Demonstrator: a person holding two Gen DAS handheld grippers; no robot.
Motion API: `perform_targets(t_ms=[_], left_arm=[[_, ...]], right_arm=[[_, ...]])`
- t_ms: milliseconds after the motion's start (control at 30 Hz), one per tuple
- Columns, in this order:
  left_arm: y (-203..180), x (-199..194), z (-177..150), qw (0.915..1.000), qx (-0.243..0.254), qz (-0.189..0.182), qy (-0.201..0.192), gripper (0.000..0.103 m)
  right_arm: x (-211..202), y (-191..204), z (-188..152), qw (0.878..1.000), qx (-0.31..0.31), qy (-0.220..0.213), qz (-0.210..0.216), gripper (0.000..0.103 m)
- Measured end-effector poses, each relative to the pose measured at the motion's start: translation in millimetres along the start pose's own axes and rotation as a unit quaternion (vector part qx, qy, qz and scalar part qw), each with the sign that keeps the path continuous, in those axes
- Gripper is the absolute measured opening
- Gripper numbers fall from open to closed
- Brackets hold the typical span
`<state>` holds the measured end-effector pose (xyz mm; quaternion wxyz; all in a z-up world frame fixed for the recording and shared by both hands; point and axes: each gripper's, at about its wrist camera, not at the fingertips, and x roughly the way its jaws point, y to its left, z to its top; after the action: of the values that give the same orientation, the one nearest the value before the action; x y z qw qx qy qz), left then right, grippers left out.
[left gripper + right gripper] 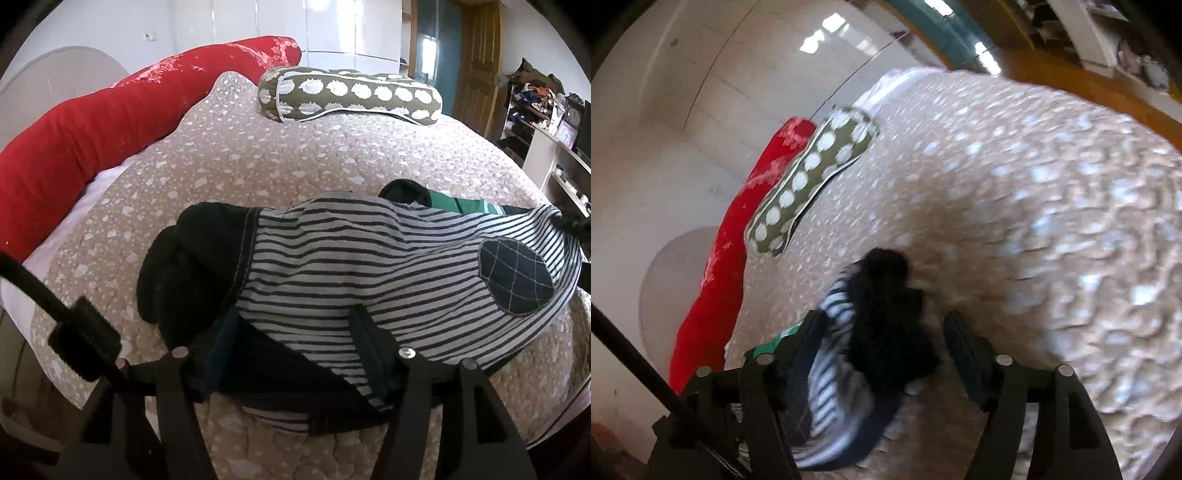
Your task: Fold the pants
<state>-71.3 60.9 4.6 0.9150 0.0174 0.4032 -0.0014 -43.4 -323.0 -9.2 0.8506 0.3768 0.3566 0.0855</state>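
Observation:
The striped pants [369,266], white with dark stripes, black cuffs and a dark oval knee patch [517,277], lie bunched on the beige spotted bedspread [240,166]. My left gripper [295,332] is open, its fingers spread wide with the striped cloth lying between and over them. In the blurred right wrist view the pants [834,369] end in a black cuff [886,314] that sits between the fingers of my right gripper [882,328]. The jaws stand wide apart, not closed on the cloth.
A red bolster [110,122] lies along the left edge of the bed, near a white headboard. An olive pillow with white spots [351,96] sits at the far end. A green garment [443,203] lies behind the pants. Shelves [546,140] stand on the right.

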Motion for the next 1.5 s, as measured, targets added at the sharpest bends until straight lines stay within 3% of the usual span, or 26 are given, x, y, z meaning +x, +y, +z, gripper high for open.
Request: perform_targets(t_ms=[33,67,367,433,533,600,633,767,933,1100,1233,1367,1467,1500], left_arm=[[-0.6,-0.2,0.5,1.0000,0.000,0.003,0.000,0.062],[-1.7,-1.0,1.3,1.0000,-0.002,0.006,0.000,0.062],[-24.6,0.8,20.6,0.9999,-0.007,-0.010,-0.001,0.062],[-31.7,8.1,21.4,0.9999,-0.003,-0.010,0.005,0.064],[-34.0,9.6,17.1,1.0000,0.005,-0.005,0.005,0.064],[-27.7,5.1,16.3,0.9997,0.001,-0.021,0.011,0.064],[-22.8,0.8,15.3,0.9993,-0.004,-0.033,0.015,0.064],[3.7,-29.0,11.1,0.9950,-0.032,-0.094,0.012,0.064],[54.5,-46.4,7.9,0.9915,-0.113,-0.064,-0.001,0.065],[107.1,-53.9,2.4,0.9820,-0.186,-0.031,-0.007,0.065],[123.4,-61.9,-3.4,0.9790,-0.202,-0.017,-0.021,0.065],[134.9,-67.3,-7.9,0.9760,-0.215,-0.017,-0.031,0.065],[146.7,-68.0,-12.1,0.9716,-0.233,-0.020,-0.034,0.065],[150.6,-68.2,-13.5,0.9705,-0.238,-0.021,-0.034,0.065]], right_arm=[[7.6,0.0,0.6,0.999,0.008,0.024,0.022,0.018],[14.3,-0.6,1.4,0.998,0.020,0.049,0.041,0.017],[-32.6,1.4,20.6,0.999,0.001,-0.021,0.025,0.014],[-37.9,-5.4,21.9,0.999,0.006,-0.029,0.012,0.015],[-41.4,-19.5,20.7,0.998,0.007,-0.035,-0.043,0.023],[-52.0,-27.7,19.9,0.996,0.004,-0.050,-0.072,0.042],[-56.7,-30.9,21.4,0.995,0.005,-0.058,-0.079,0.044],[-87.5,-33.3,27.3,0.990,-0.008,-0.091,-0.103,0.044],[-105.7,-4.3,25.3,0.987,-0.059,-0.104,-0.108,0.044],[-67.9,60.8,3.5,0.987,-0.137,-0.053,-0.066,0.044],[-21.1,125.2,-30.7,0.974,-0.224,0.023,-0.019,0.044],[30.3,188.3,-72.8,0.954,-0.285,0.092,0.028,0.044],[63.2,232.5,-114.6,0.927,-0.343,0.139,0.059,0.045],[73.7,243.3,-126.9,0.919,-0.360,0.147,0.060,0.050]])
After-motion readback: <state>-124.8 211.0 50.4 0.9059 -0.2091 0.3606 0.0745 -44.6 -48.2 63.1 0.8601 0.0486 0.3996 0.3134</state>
